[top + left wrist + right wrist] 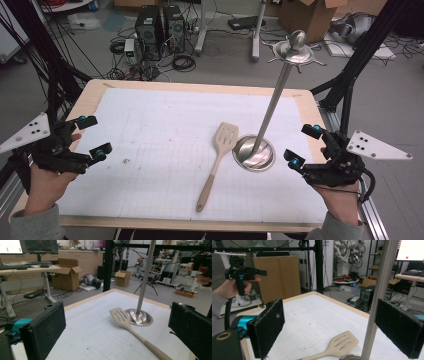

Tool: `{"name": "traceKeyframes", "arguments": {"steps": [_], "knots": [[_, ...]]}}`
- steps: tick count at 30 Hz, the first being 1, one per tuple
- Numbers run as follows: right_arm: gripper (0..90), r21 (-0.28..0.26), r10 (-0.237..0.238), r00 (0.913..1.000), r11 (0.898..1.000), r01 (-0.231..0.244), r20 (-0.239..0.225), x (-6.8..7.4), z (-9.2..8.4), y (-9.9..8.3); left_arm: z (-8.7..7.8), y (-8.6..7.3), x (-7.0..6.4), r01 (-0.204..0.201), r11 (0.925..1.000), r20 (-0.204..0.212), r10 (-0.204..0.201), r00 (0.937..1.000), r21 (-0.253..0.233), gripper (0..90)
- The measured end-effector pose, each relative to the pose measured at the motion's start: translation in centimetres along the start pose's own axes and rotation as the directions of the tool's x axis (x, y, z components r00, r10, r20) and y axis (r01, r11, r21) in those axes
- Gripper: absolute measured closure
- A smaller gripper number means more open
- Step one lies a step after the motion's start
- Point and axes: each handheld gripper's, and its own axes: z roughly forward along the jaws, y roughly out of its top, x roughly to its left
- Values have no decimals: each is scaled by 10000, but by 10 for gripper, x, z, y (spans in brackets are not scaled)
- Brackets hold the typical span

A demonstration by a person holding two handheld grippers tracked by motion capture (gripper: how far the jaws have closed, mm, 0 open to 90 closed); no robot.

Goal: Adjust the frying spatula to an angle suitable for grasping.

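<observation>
Scene: table (90, 95) w/ white grid mat (160, 130); both grippers hover at the edges, nothing held.
Spatula: (216, 162) lies flat on the mat near centre, slotted head toward the far side, handle running to the near edge; head just beside the stand's base, on its left — touching or not, can't tell.
Stand: (274, 107) steel pole on a round dished base (254, 153), right of centre, hook ring at the top; the hooks look bare.
Left gripper: (94, 136) at the left edge, jaws wide, nothing between them; points across the mat toward spatula and stand.
Right gripper: (305, 146) at the right edge, just beside the base, jaws wide and empty; pole stands close in front of it.
Likely job: pick up the spatula, hang it on the stand — not begun.
Risk 1: handle is thin and flat on the mat; a shallow pinch may slip or skid it away.
Risk 2: head sits so close to the base that a lift could knock the stand.
Risk 3: right gripper swinging in may clip the pole — tall and narrow-footed, prob tips easily.
</observation>
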Motion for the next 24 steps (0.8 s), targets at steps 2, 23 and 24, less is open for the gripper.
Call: {"name": "traceKeyframes", "arguments": {"steps": [2,23,24], "knots": [[84,5,-7,10000,10000,7,-14,0,0,0,0,0,0,2,10000,-34,-1,10000,13,17],[84,454,-84,9996,9989,97,-283,2,14,-7,8,-2,2,97,9992,-212,-89,9997,383,17],[84,510,-99,9994,9986,115,-317,2,16,-8,9,-2,2,116,9992,-210,-108,9997,395,17]]}}
